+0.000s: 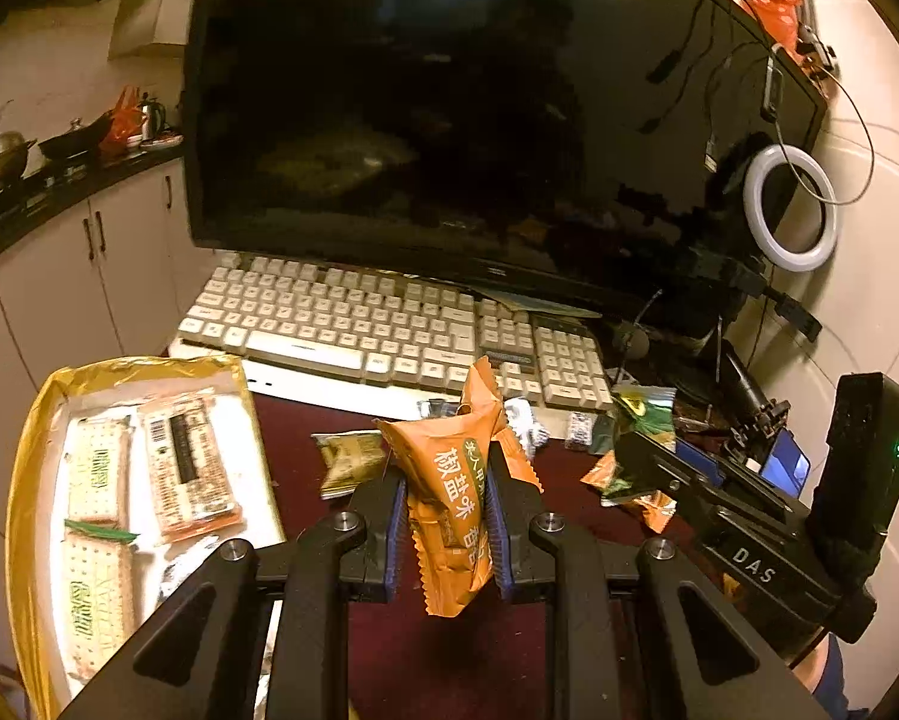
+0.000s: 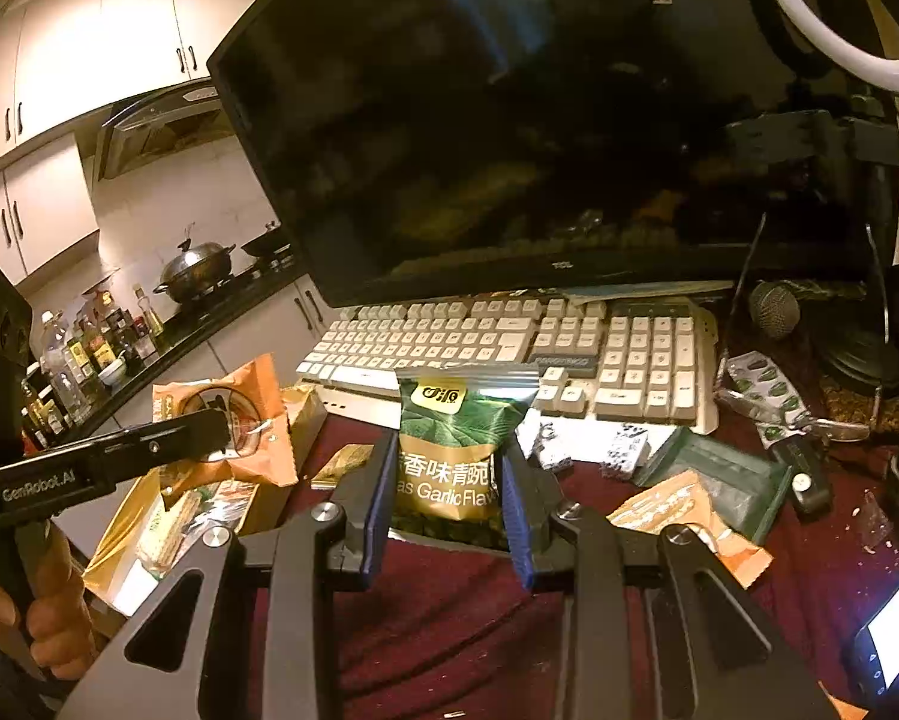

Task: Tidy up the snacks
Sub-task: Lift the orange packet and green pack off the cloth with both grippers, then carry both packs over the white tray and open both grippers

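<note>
Left gripper (image 1: 446, 516) is clenched on an orange snack packet (image 1: 449, 498), held upright above the dark red tablecloth (image 1: 449, 660), pads pressing on its middle. Right gripper (image 2: 449, 510) is clamped on a green pea packet (image 2: 458, 450), also upright, in front of the keyboard (image 2: 509, 348).

A gold-edged box (image 1: 29, 480) sits at the left of the table and already holds several cracker packs (image 1: 98, 474), laid flat. Judged destination for both packets. In the right wrist view the left gripper carries the orange packet just over that box.

Handling, as a judgement: both packets look light, soft, air-puffed film. The walls give under the pads, and the orange one is visibly creased where pinched. The film looks glossy, so likely slippery; contents probably brittle, so a hard squeeze risks crushing. Best hold is across the body mid-height, as now, or on the flat crimped seal at the end, which is stiffer and spares the contents.

More loose packets (image 2: 689, 516) lie at the right, near the keyboard; these remain to be sorted.
</note>
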The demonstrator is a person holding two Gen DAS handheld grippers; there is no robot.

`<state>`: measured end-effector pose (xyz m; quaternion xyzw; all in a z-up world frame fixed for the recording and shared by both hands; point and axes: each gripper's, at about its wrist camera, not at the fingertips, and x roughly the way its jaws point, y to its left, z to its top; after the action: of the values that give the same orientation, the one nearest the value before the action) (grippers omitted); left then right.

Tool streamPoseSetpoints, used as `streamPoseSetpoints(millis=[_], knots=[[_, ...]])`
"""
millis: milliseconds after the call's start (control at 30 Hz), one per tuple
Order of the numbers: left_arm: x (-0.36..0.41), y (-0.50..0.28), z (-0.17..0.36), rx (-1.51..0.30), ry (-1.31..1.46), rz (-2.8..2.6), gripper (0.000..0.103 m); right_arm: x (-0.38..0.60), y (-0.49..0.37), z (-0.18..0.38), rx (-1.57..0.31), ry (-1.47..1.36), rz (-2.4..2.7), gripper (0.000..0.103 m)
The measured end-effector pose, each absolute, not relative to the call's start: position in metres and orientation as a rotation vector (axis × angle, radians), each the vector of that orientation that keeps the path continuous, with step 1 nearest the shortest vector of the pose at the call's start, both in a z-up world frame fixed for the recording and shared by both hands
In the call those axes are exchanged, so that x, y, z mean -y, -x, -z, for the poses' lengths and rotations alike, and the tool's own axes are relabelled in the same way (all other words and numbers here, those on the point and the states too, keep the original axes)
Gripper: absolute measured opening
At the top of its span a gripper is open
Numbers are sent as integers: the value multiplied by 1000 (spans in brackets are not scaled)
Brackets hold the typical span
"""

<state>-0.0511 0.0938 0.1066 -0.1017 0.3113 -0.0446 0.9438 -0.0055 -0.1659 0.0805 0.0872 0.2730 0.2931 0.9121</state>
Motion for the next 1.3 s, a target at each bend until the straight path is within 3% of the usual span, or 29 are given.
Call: streamPoseSetpoints(millis=[733,1300], knots=[[-209,79,-89,-624,342,-132,23,66,49,-78,-727,-108,-905,32],[-248,71,-63,-671,404,-211,23,-20,14,-82,-850,-67,-948,32]])
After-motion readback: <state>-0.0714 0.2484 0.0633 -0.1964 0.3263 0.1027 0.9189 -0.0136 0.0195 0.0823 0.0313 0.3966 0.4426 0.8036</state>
